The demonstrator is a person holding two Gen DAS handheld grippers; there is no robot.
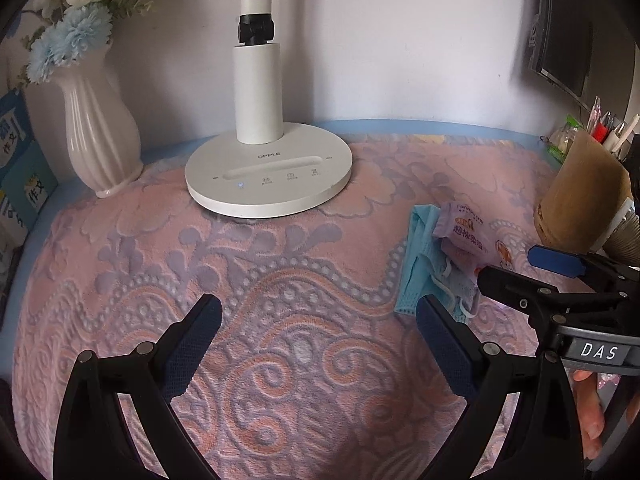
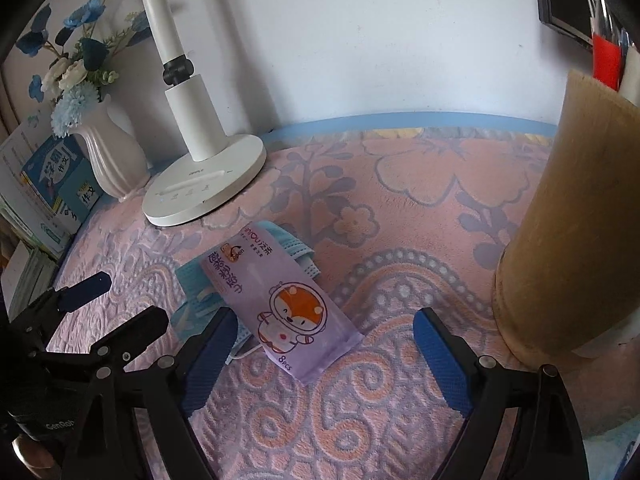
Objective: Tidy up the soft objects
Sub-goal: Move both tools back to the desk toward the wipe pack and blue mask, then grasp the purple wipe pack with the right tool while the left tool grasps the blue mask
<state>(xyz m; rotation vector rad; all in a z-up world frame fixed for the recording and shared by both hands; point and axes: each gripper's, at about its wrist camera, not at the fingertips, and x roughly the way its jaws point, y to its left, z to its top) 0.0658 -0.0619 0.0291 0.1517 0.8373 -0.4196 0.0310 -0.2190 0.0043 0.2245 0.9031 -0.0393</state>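
Note:
A purple tissue pack [image 2: 282, 304] with a cartoon fox lies on top of a light blue face mask [image 2: 200, 296] on the pink patterned cloth. My right gripper [image 2: 324, 326] stands open, its blue pads on either side of the pack's near end without touching it. In the left wrist view the pack [image 1: 466, 238] and the mask [image 1: 424, 268] lie to the right. My left gripper [image 1: 318, 320] is open over bare cloth with nothing between its fingers. The right gripper [image 1: 520, 270] shows at the right edge there.
A white lamp base [image 1: 268, 178] and a white vase [image 1: 100, 136] with blue flowers stand at the back. Books [image 2: 56, 188] lean at the far left. A tall tan cylinder holder [image 2: 568, 240] with pens stands close on the right.

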